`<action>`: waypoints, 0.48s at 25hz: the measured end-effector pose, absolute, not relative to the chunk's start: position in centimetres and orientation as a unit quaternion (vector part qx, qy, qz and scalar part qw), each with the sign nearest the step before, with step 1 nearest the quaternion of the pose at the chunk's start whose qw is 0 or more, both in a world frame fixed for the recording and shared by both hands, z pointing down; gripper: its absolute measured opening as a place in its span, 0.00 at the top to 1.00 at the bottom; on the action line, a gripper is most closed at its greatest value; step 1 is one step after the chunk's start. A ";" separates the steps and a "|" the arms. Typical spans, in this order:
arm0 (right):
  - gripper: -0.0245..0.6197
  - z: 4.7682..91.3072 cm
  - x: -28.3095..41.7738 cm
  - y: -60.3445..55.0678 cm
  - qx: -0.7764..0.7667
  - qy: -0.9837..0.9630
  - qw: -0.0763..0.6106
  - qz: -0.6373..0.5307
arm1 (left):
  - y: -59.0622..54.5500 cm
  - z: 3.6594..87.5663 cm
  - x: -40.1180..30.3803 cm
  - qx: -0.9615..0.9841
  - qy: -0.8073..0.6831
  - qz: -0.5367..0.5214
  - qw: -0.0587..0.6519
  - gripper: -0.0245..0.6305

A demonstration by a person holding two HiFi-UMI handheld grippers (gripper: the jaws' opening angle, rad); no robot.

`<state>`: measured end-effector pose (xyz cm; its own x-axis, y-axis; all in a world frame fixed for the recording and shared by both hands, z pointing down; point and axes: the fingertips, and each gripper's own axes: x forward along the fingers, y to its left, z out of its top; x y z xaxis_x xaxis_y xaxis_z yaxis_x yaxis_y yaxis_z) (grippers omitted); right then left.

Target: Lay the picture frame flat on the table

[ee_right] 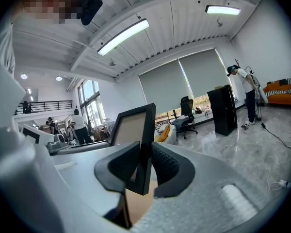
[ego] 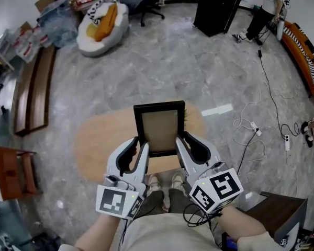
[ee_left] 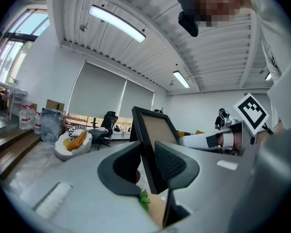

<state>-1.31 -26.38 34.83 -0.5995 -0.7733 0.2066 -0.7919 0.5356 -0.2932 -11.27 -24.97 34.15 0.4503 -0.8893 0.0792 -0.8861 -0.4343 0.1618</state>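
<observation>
A black picture frame (ego: 159, 127) with a tan inner panel stands upright over the oval wooden table (ego: 97, 140), straight in front of me. My left gripper (ego: 142, 149) is shut on its left edge and my right gripper (ego: 179, 144) on its right edge. In the left gripper view the frame (ee_left: 157, 126) rises between the two pads of the left gripper (ee_left: 146, 153), which press on its black border. The right gripper view shows the same: the frame (ee_right: 132, 125) is pinched low at its edge by the right gripper (ee_right: 144, 163). The frame's bottom edge is hidden behind the jaws.
The table is small, with grey marble floor all round it. A white beanbag (ego: 102, 20), an office chair (ego: 146, 1) and a black cabinet (ego: 219, 7) stand far back. A wooden bench (ego: 34, 88) is at the left, and cables (ego: 256, 132) lie at the right. A person (ego: 267, 7) stands at the far right.
</observation>
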 end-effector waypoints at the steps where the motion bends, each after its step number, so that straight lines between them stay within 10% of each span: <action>1: 0.84 35.6 -1.4 -26.5 0.446 -0.875 0.031 0.186 | -25.1 35.0 -11.3 0.845 -0.525 -0.006 0.099 0.80; 12: 0.84 46.9 -2.4 -27.8 0.435 -0.860 0.084 0.255 | -26.3 45.7 -12.3 0.827 -0.534 0.032 0.172 0.80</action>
<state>-2.43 -27.82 46.90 -0.6077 -0.7048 0.3660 -0.7904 0.4918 -0.3653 -12.27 -26.28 45.65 0.4284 -0.8719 0.2372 -0.8941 -0.3710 0.2509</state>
